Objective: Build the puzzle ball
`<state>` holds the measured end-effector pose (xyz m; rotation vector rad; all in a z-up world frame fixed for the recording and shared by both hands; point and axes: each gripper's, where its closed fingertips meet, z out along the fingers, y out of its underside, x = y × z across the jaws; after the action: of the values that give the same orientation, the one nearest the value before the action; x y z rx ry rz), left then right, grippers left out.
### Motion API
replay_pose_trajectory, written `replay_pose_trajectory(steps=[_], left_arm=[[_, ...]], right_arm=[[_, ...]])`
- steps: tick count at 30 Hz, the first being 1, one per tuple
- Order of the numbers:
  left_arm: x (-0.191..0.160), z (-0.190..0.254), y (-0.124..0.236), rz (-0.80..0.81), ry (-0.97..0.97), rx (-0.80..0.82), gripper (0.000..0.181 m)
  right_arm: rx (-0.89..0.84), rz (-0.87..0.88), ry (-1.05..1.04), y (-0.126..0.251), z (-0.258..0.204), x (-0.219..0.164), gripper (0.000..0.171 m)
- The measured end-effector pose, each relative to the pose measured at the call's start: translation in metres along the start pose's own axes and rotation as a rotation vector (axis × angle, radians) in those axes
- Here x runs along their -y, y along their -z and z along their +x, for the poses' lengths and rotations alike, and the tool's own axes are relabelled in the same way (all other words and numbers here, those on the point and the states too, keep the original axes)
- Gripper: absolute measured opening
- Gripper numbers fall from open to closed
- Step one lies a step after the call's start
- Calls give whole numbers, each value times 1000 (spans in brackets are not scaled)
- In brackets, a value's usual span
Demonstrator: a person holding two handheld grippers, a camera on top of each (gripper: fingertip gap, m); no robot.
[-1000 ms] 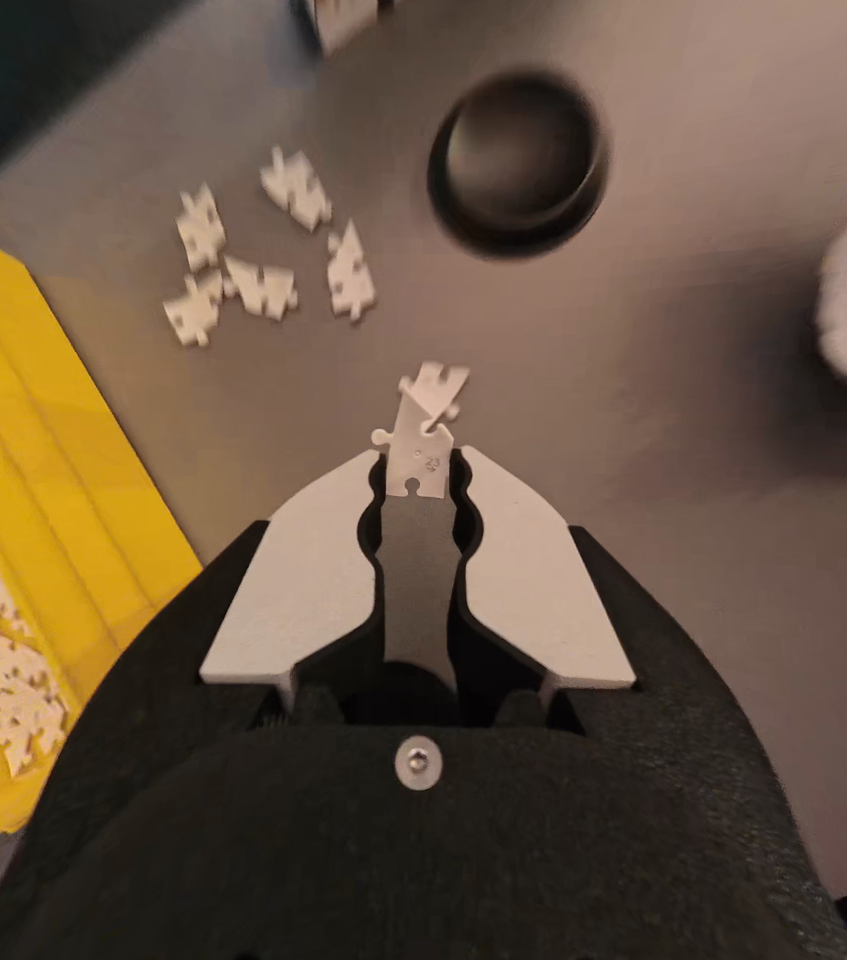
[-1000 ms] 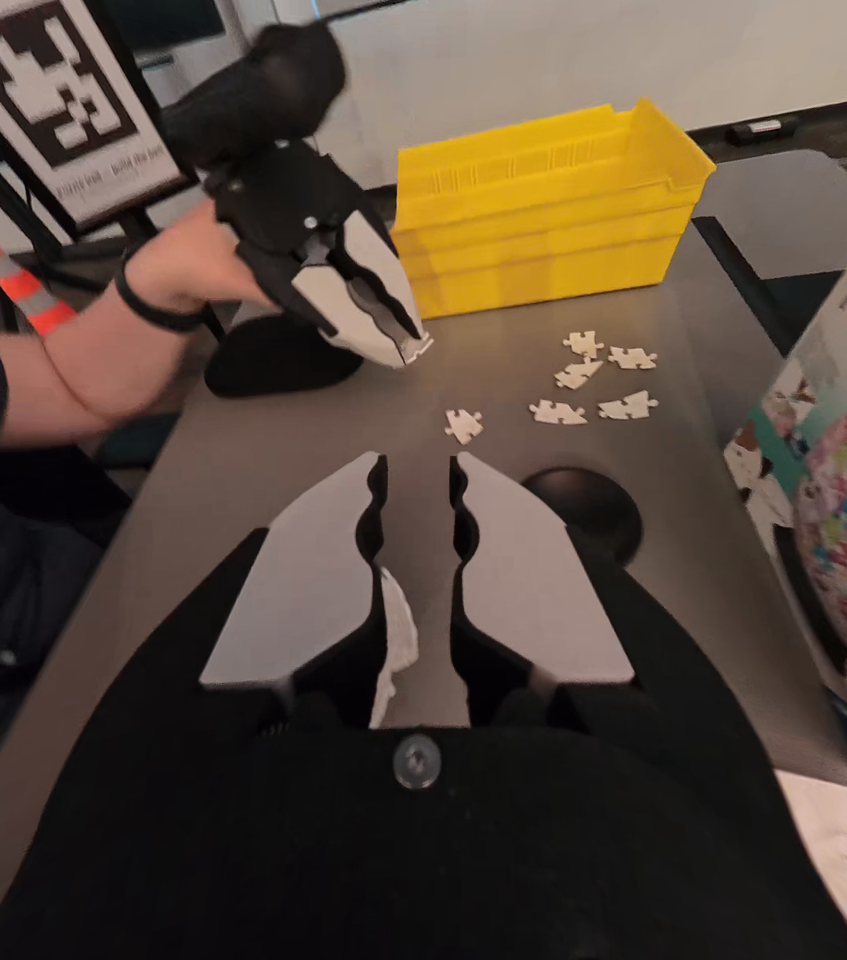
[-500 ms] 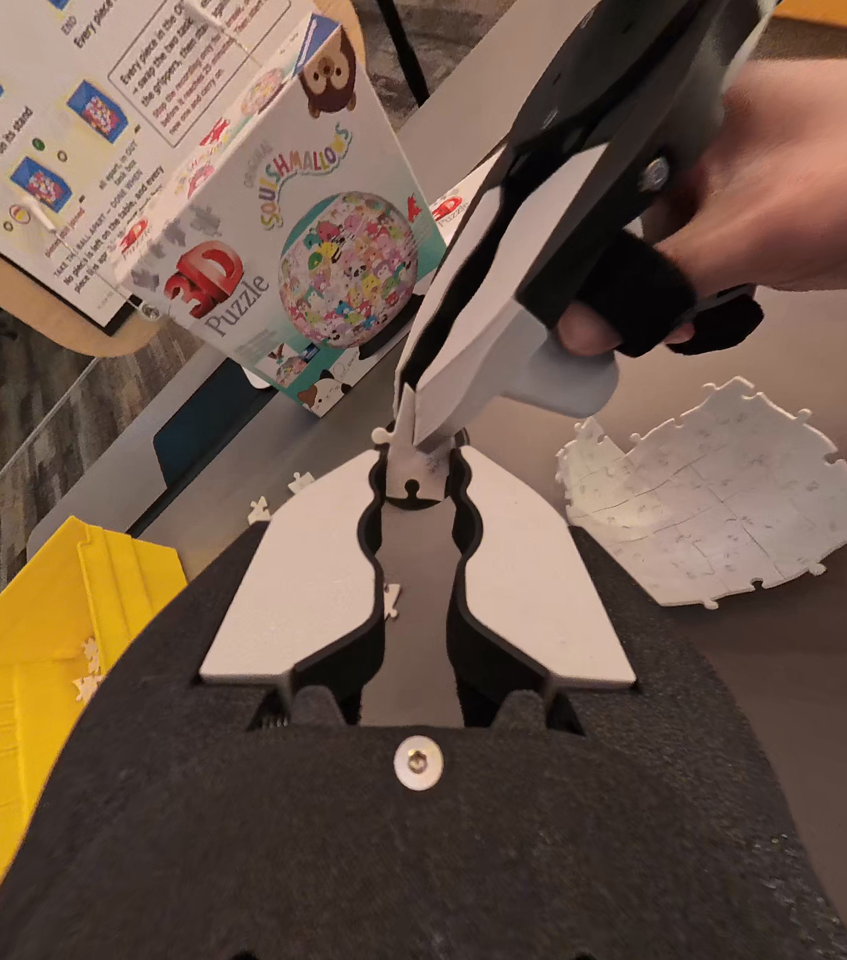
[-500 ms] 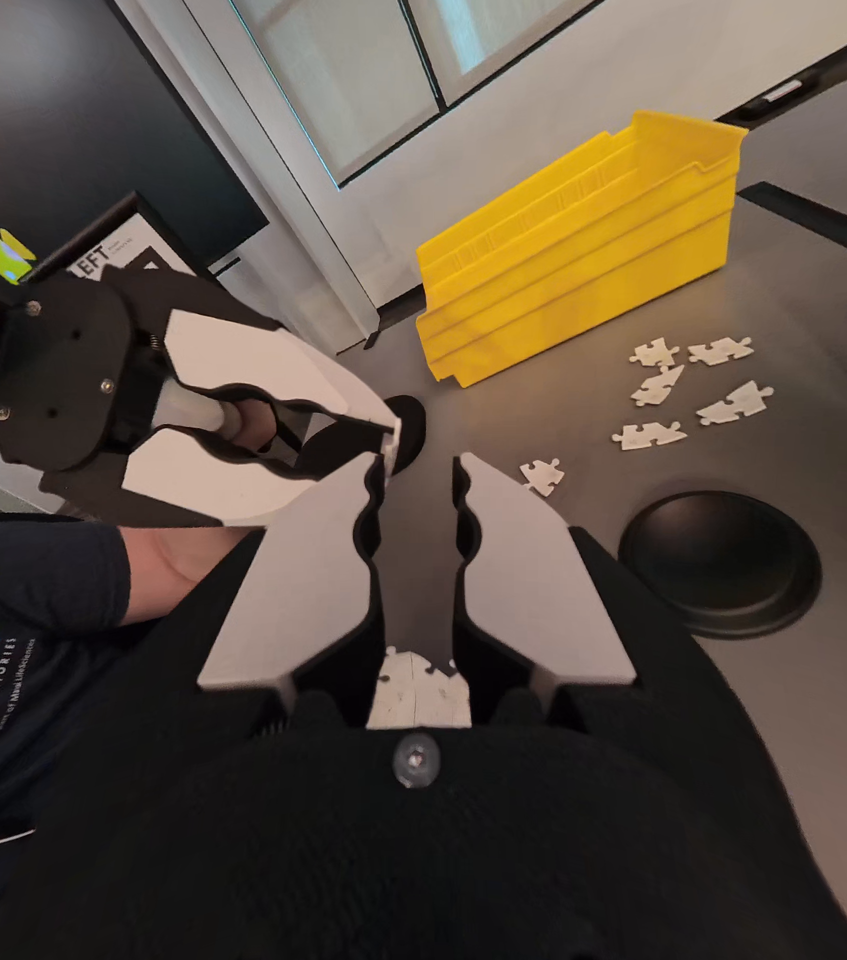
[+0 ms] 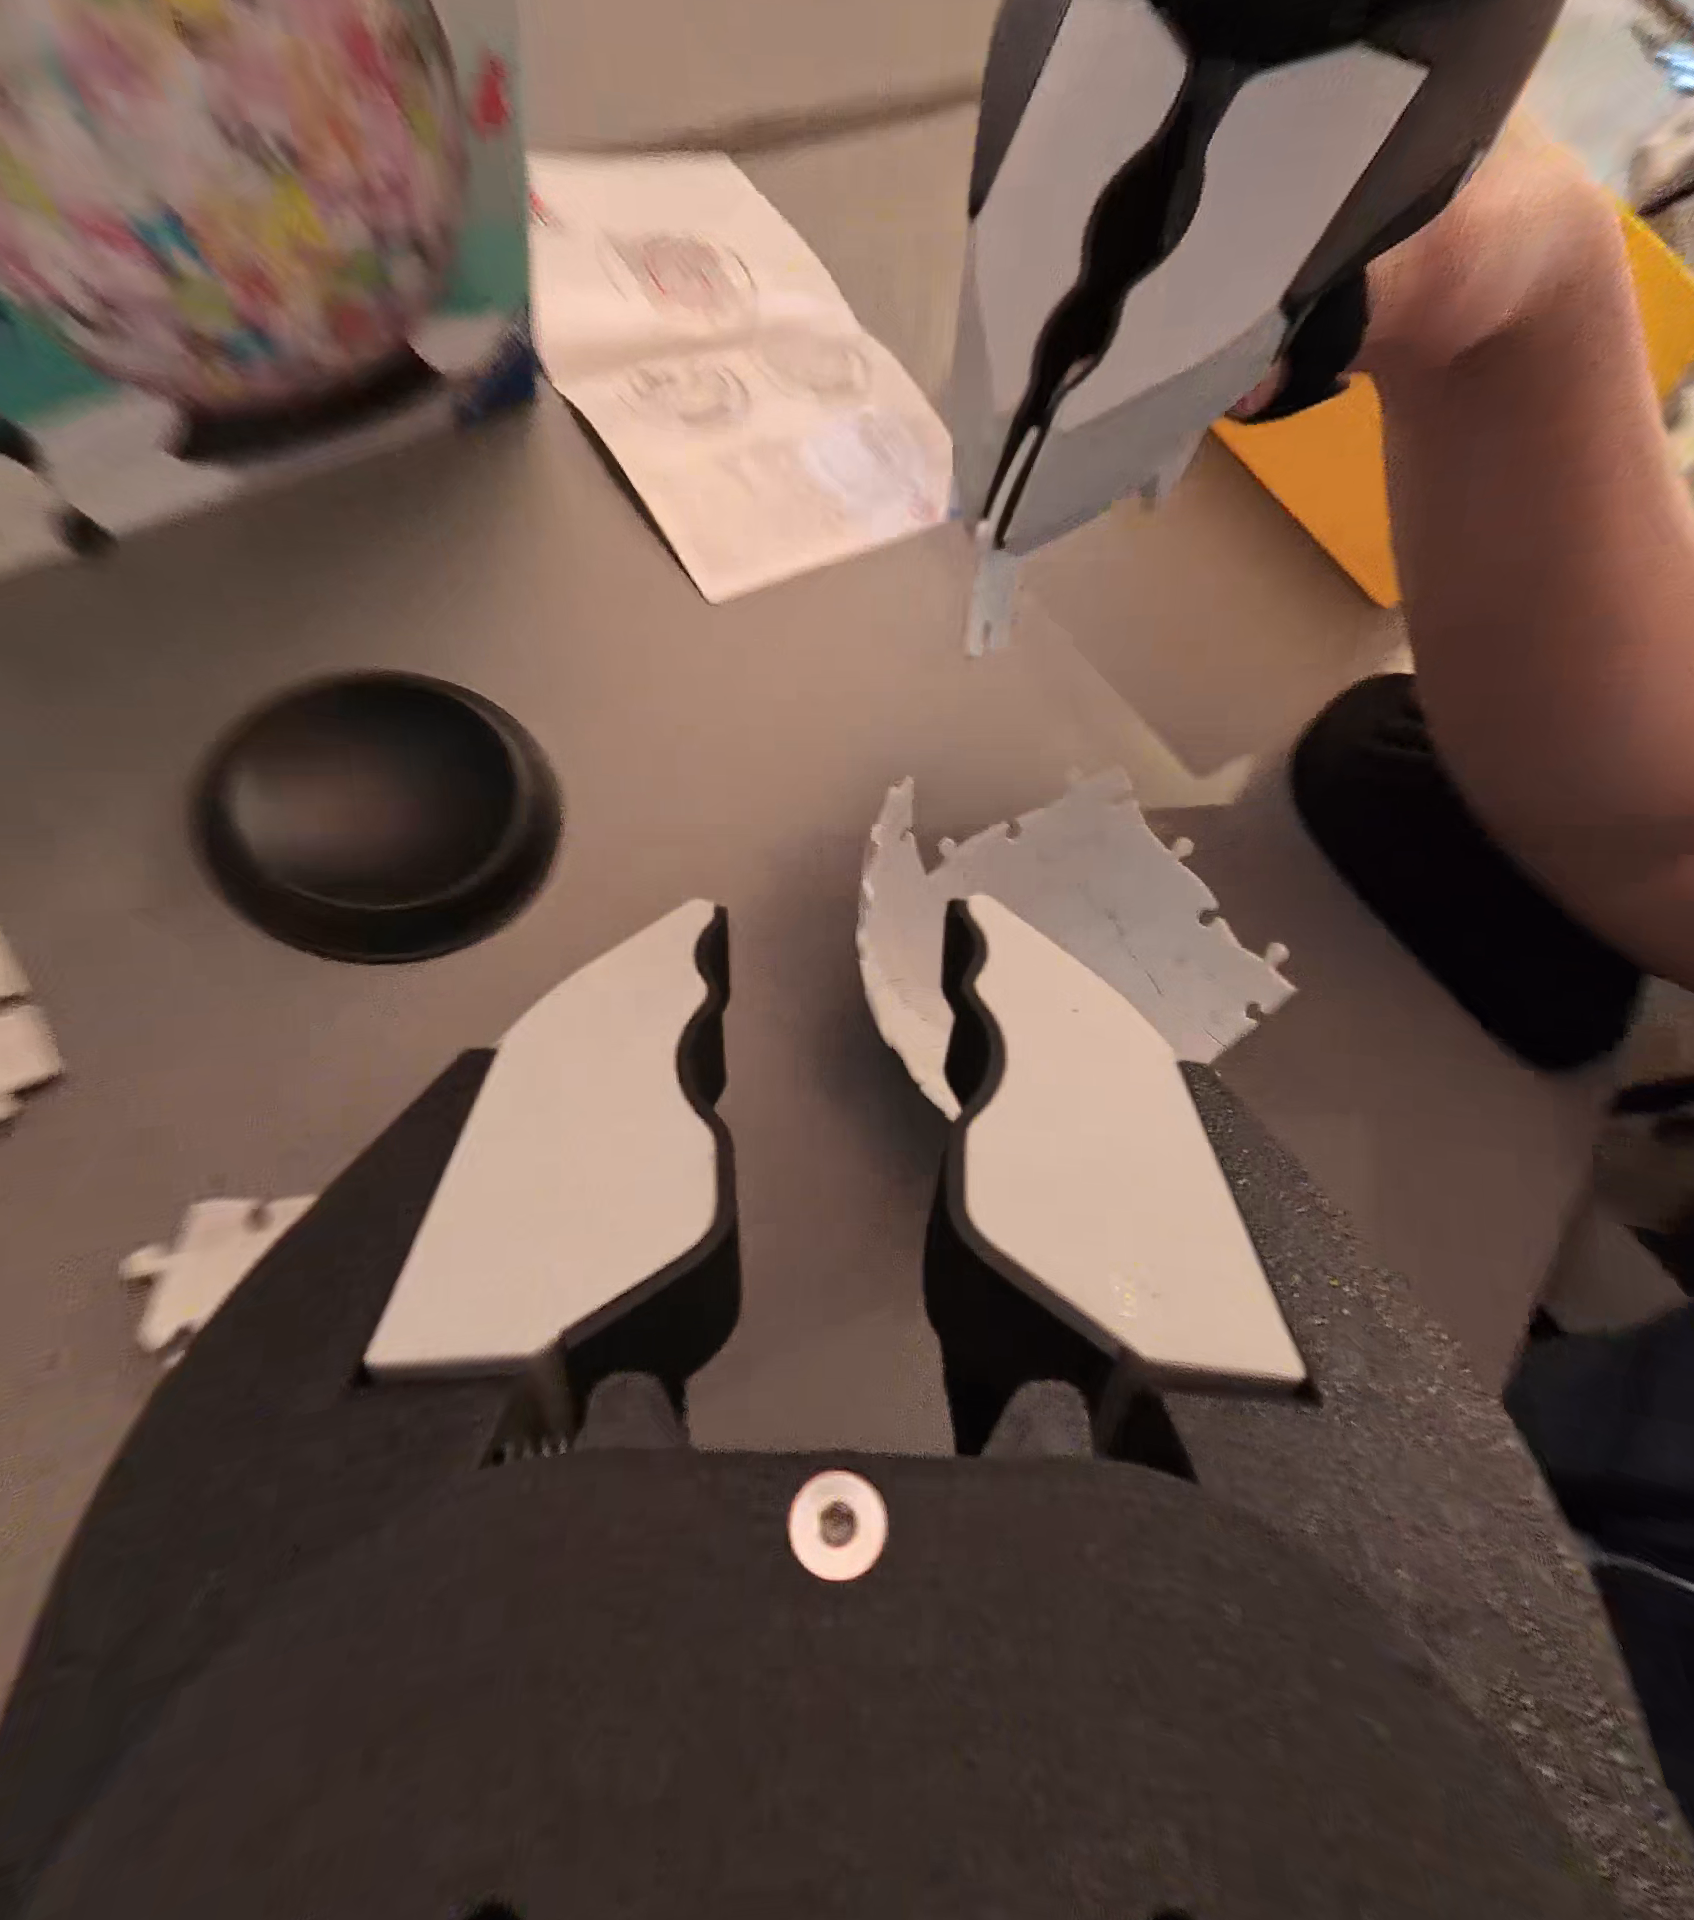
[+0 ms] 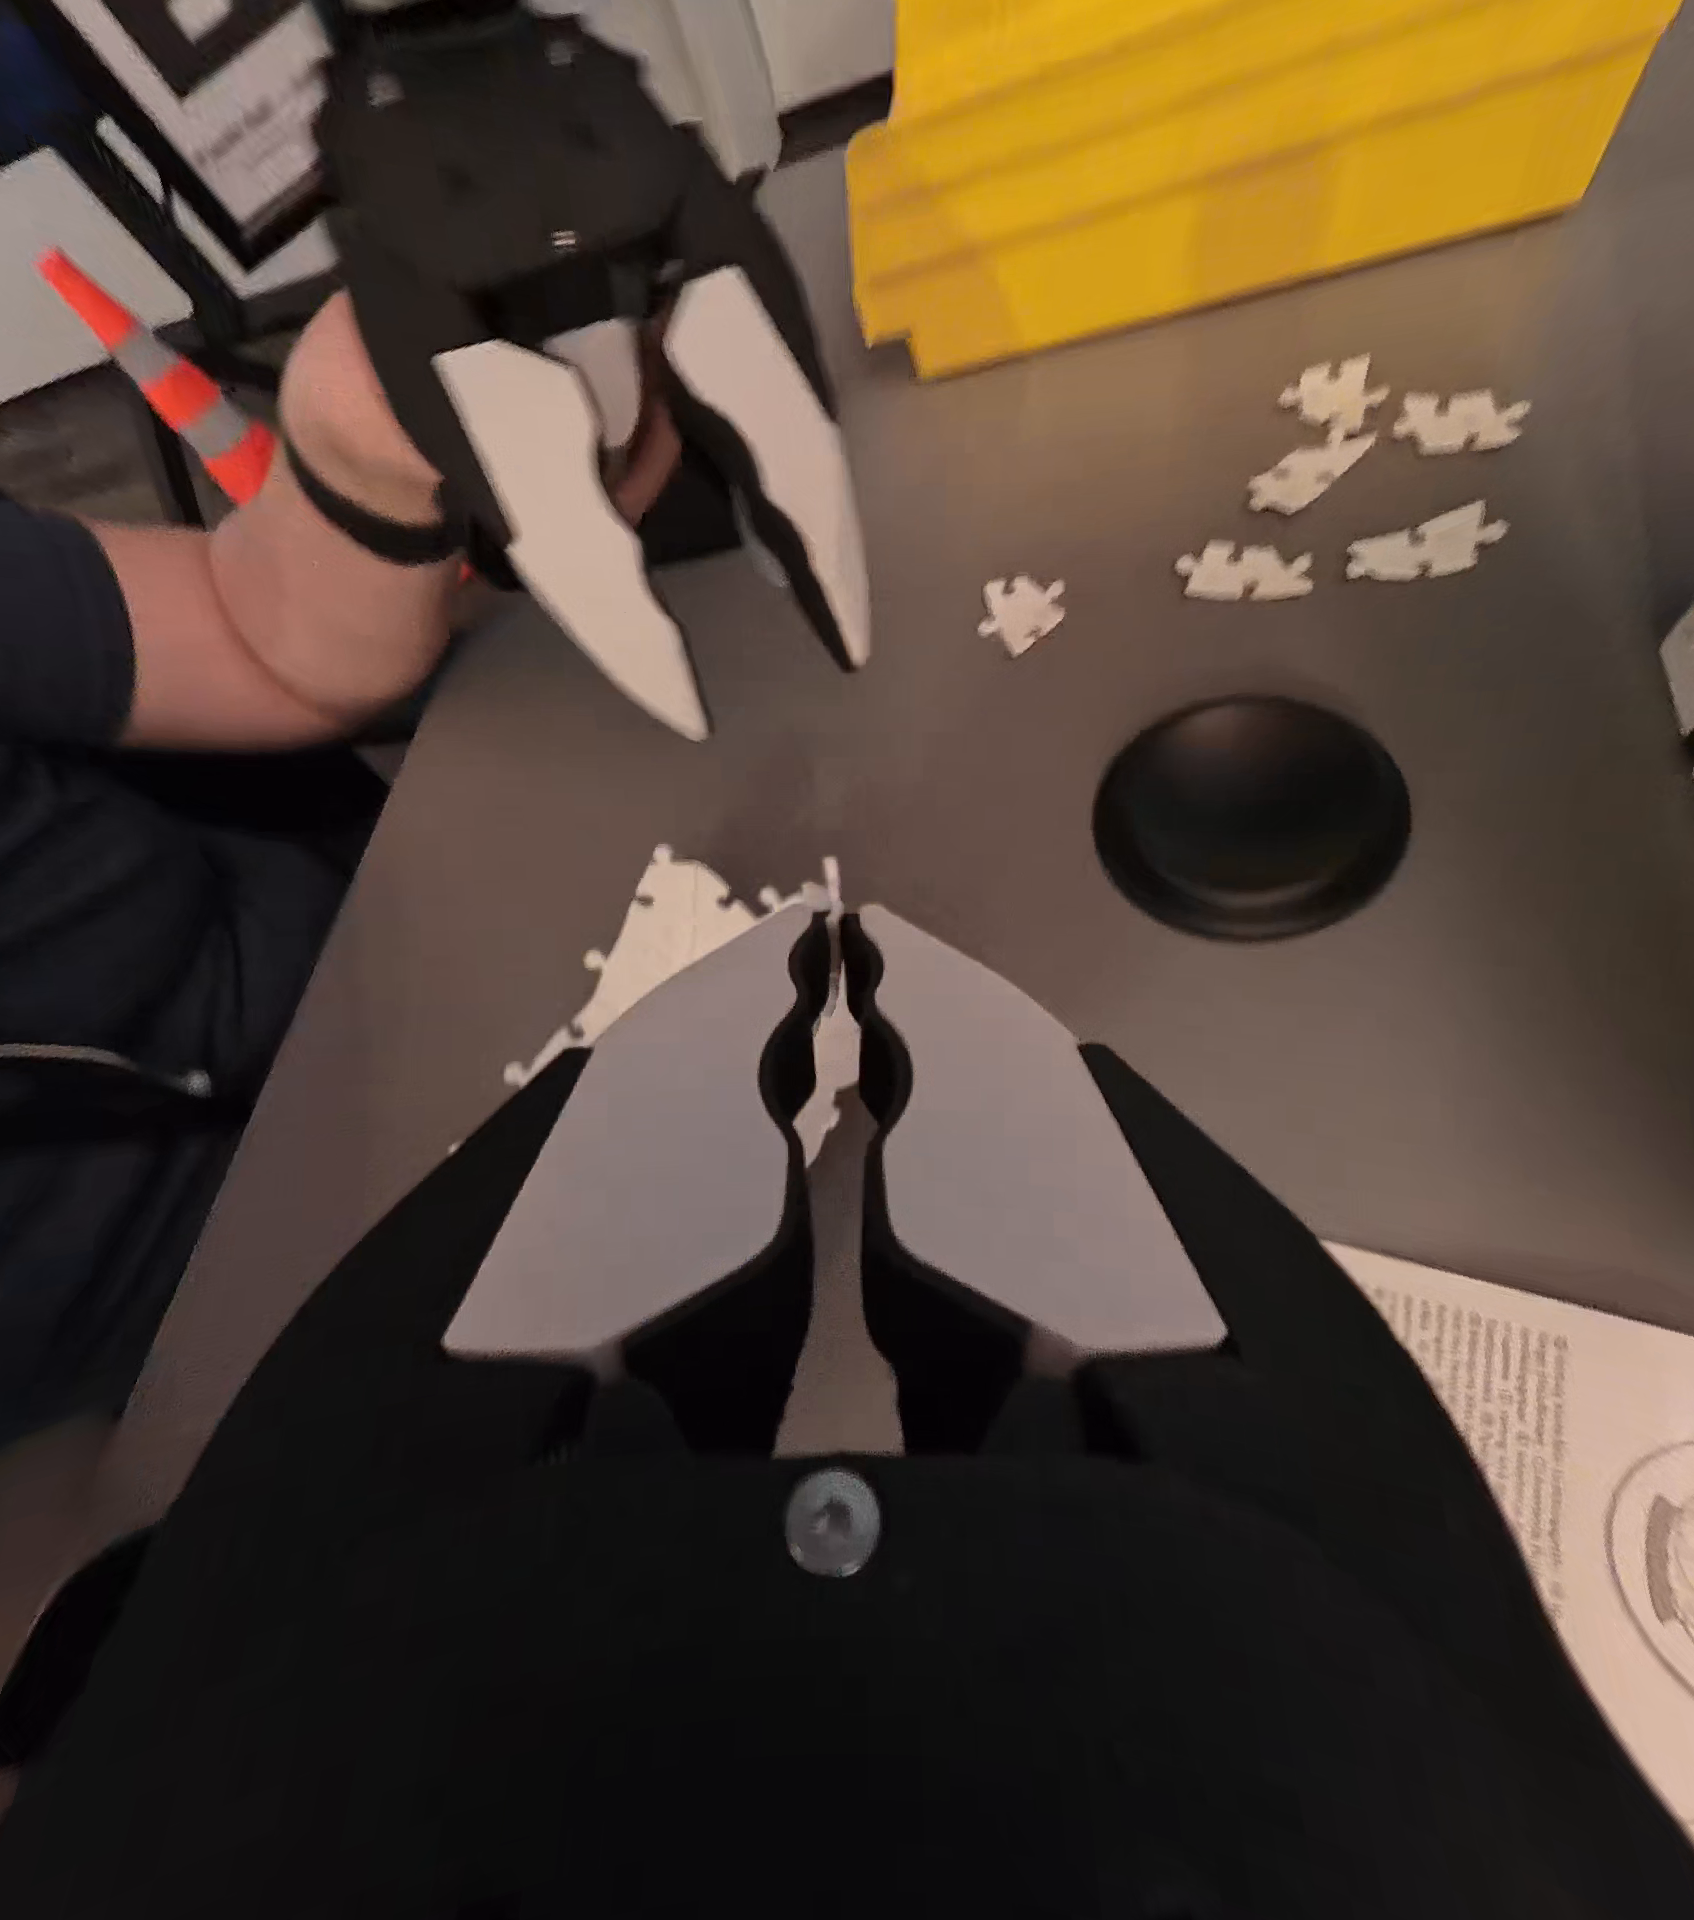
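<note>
Left gripper [image 5: 827,914] spread, empty; right gripper [image 6: 838,914] pinching a puzzle piece [image 5: 990,597]; yellow bin [image 6: 1238,156] contents unseen.

You've got a grey table [image 6: 1186,1091]; take it as the landmark. A yellow bin [image 6: 1217,156] sits at its far edge, and a printed paper sheet [image 6: 1653,1507] lies on its near right corner. Off the table's left side an orange cone with grey bands [image 6: 157,364] stands on the floor, near a black-and-white marker board on a dark stand [image 6: 199,125].
</note>
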<state>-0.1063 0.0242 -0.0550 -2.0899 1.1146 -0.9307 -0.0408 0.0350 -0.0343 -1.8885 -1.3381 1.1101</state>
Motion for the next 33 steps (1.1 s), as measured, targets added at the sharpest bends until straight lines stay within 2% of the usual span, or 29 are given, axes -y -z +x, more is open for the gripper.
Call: replay_pose_trajectory(steps=[2, 9, 16, 24, 33], left_arm=[[-5, -2, -17, -33, 31, -87, 42], [-6, 1, -57, -191, -33, -309, 55], [-26, 26, -74, -297, -68, -521, 57], [-41, 28, -85, -382, -71, -590, 50], [-33, 24, -86, -380, -78, -610, 41]], right_arm=[[50, -32, 15, -2, -6, -10, 3], [19, -161, -38, -5, -7, -38, 3], [-7, -362, 3, -19, -5, -69, 3], [20, -433, -34, -30, -5, -79, 3], [1, -581, -40, -33, -3, -76, 3]])
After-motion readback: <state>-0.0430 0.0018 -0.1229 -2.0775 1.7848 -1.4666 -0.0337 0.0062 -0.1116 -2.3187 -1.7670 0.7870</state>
